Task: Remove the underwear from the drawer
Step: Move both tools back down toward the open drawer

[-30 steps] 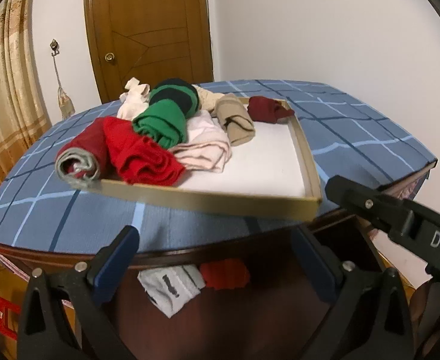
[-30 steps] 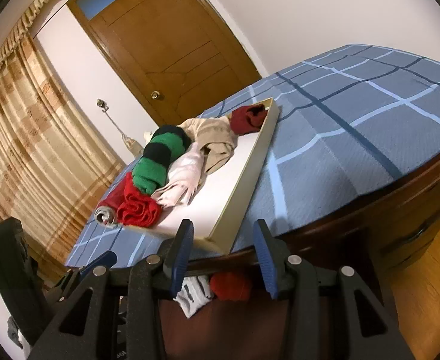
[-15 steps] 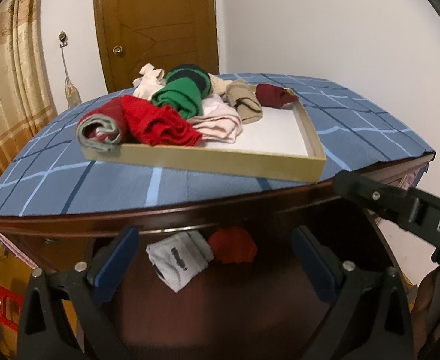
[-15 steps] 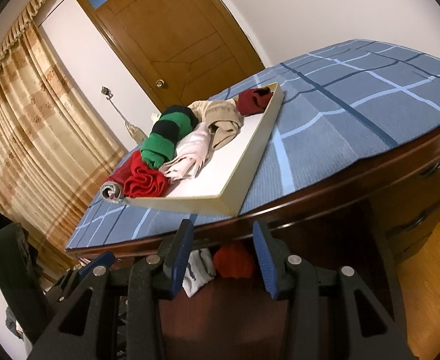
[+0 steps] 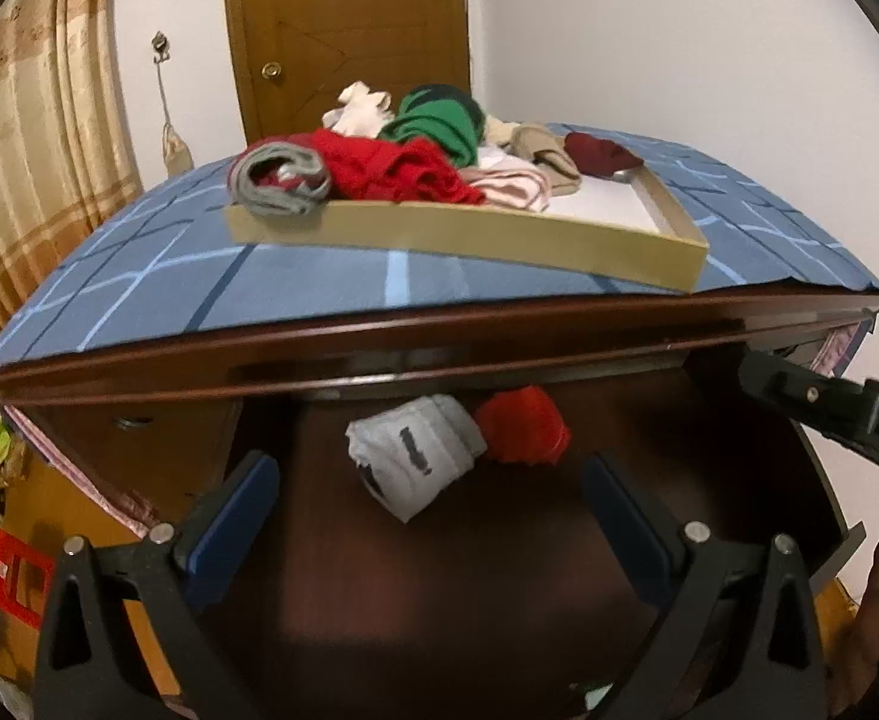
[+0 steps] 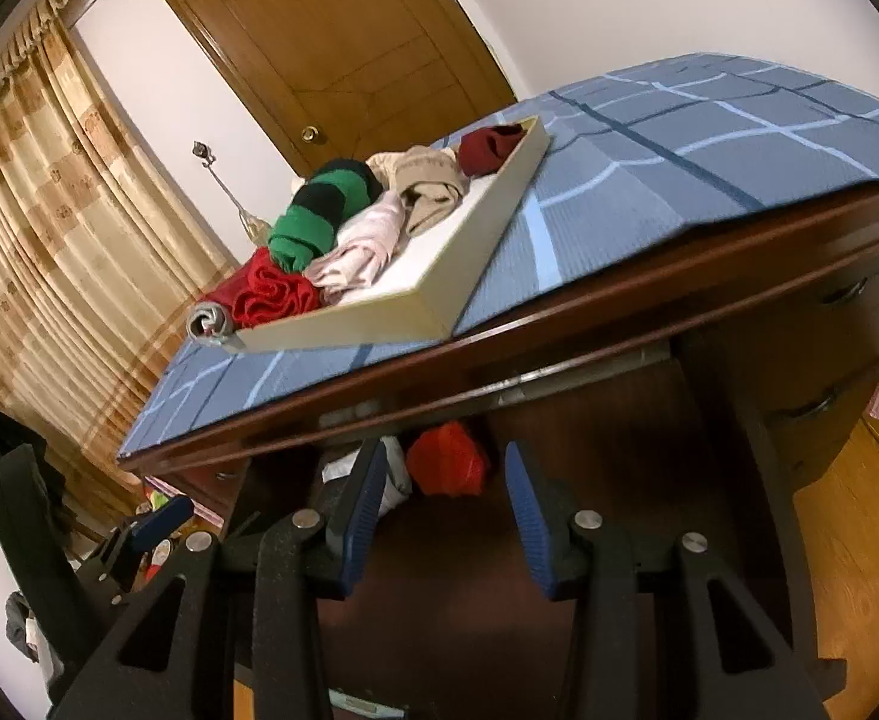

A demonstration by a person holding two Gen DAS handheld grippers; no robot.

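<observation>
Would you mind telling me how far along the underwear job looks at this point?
Several rolled garments already sit in the shallow cardboard tray on the blue checked tabletop. Nothing is in hand: the left tongs and right tongs are both open and empty. Left in the open dark wooden drawer: a white rolled pair and a red rolled pair.

left gripper lowered toward open drawer | right gripper lowered too | rolls nearer
</observation>
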